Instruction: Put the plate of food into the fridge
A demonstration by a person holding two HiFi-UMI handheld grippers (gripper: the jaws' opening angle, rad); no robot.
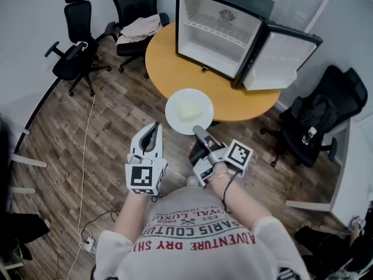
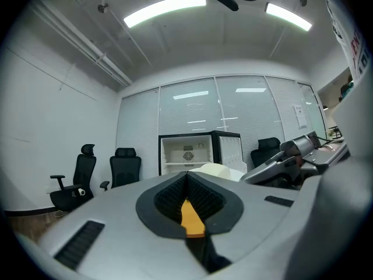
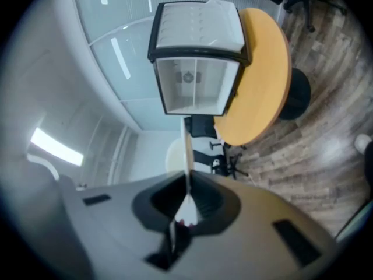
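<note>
My right gripper (image 1: 200,132) is shut on the near rim of a white plate (image 1: 175,118) that carries a pale yellow piece of food (image 1: 187,111). The plate hangs in the air just in front of the round wooden table (image 1: 169,63). In the right gripper view the plate (image 3: 187,150) shows edge-on between the jaws. On the table stands a small black fridge (image 1: 215,31), its white inside bare, with its door (image 1: 280,60) swung wide open to the right. My left gripper (image 1: 152,128) is held beside the plate on its left, shut and holding nothing.
Two black office chairs (image 1: 78,39) (image 1: 137,10) stand at the back left, one with a cloth (image 1: 140,28) on it. Another black chair (image 1: 317,121) stands right of the table. A white cable (image 1: 87,139) runs across the wooden floor on the left.
</note>
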